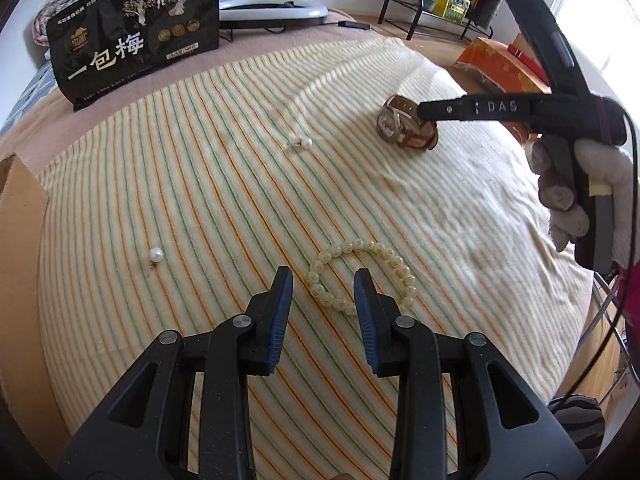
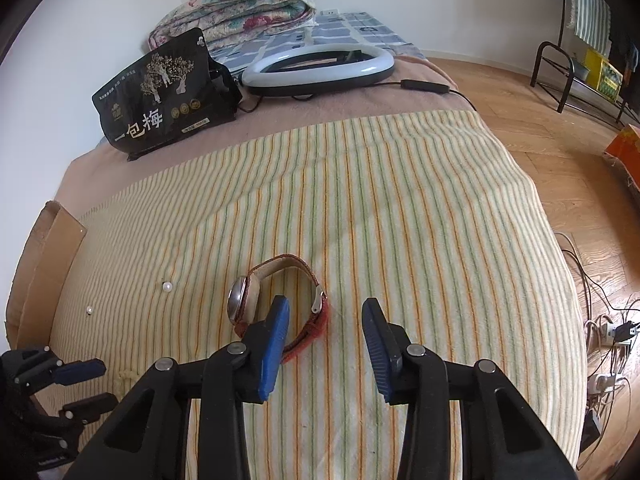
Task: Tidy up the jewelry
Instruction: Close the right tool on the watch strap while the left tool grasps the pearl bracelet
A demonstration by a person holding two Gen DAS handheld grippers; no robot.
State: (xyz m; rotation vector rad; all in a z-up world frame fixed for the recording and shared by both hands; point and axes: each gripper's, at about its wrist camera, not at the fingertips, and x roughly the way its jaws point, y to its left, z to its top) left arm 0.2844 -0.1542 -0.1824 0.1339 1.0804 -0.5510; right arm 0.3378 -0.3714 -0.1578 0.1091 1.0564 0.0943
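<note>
A cream bead bracelet (image 1: 362, 276) lies on the striped cloth (image 1: 224, 168). My left gripper (image 1: 323, 276) is open just above it, its right finger over the bracelet's near side. A brown-strap watch (image 2: 276, 304) stands on its side on the cloth; it also shows in the left wrist view (image 1: 404, 126). My right gripper (image 2: 326, 306) is open, its left finger in front of the watch strap. Two pearl earrings (image 1: 156, 255) (image 1: 306, 143) lie apart on the cloth. The left gripper shows in the right wrist view (image 2: 84, 386), open.
A cardboard box flap (image 2: 44, 264) stands at the left edge. A black snack bag (image 2: 164, 96), a ring light (image 2: 320, 66) and a folded quilt (image 2: 240, 4) lie at the back. The wooden floor with cables (image 2: 600, 320) lies to the right.
</note>
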